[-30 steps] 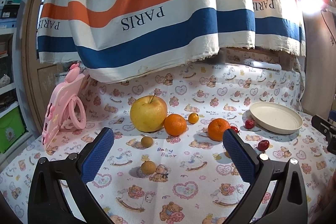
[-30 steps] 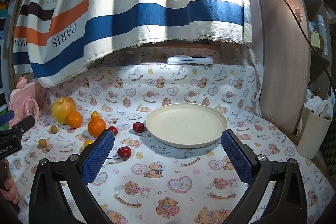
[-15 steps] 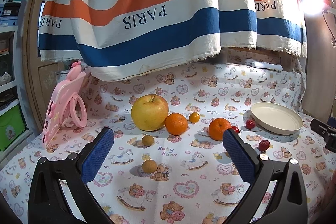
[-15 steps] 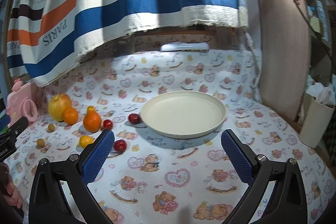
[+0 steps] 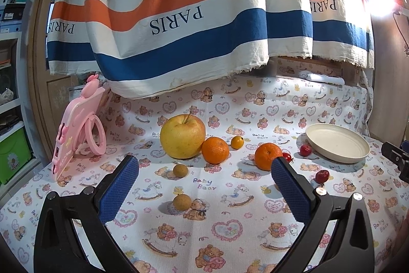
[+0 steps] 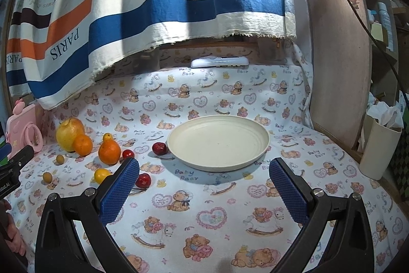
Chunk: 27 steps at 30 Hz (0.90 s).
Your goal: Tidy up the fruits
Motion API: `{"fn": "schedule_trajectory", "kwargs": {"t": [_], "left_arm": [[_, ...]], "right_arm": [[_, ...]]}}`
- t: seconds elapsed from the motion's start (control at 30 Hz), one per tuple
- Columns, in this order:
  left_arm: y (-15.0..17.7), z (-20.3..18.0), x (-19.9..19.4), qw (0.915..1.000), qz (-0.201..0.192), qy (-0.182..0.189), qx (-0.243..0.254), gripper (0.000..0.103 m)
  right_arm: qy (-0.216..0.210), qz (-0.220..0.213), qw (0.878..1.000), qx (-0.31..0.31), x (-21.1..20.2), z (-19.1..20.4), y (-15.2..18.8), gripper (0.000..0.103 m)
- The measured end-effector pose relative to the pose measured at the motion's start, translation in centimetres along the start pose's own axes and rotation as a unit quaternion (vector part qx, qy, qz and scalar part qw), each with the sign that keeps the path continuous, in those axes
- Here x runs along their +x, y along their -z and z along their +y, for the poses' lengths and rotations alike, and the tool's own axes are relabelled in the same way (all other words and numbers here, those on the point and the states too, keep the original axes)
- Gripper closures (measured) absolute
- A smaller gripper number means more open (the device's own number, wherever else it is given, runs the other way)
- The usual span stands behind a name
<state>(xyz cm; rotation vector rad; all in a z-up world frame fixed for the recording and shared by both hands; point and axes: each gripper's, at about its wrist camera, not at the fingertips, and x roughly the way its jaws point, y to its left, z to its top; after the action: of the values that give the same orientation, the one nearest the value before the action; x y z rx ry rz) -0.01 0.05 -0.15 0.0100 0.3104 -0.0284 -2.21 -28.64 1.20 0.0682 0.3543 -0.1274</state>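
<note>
A big yellow apple (image 5: 182, 136) sits at the back of the cloth-covered table, with an orange (image 5: 215, 150) touching its right side and a second orange (image 5: 265, 156) further right. Two brown longans (image 5: 180, 170) (image 5: 182, 201) lie in front, a small yellow fruit (image 5: 237, 142) behind. Red cherries (image 5: 305, 150) (image 5: 322, 176) lie near the empty cream plate (image 6: 194, 152). My left gripper (image 5: 204, 189) hovers open over the nearer longan. My right gripper (image 6: 203, 189) is open in front of the plate, empty; a cherry (image 6: 143, 180) lies by its left finger.
A pink ring-stand case (image 5: 76, 134) leans at the left. A striped cloth (image 5: 179, 17) hangs over the back. A white remote (image 6: 219, 62) lies at the rear. A cream cup with tissue (image 6: 378, 145) stands at the right edge, beside a wooden panel (image 6: 337, 42).
Both cameras shifted slightly: the left one tilted up and edged closer to the fruit; the right one swayed. No fruit has moved and both grippers stay open.
</note>
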Motion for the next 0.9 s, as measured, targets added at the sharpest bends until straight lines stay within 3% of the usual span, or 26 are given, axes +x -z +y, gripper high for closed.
{"fn": "schedule_trajectory", "kwargs": {"t": [0.77,0.9], "left_arm": [[0.2,-0.2,-0.6,1.0,-0.009,0.002,-0.001,0.0],[0.1,0.5,-0.6,0.9995,-0.01,-0.023,-0.019,0.0]], "right_arm": [[0.005,-0.023,0.999,-0.031,-0.9,1.1,0.1,0.001],[-0.003,-0.016,0.999,-0.03,-0.7,1.1,0.2,0.001]]}}
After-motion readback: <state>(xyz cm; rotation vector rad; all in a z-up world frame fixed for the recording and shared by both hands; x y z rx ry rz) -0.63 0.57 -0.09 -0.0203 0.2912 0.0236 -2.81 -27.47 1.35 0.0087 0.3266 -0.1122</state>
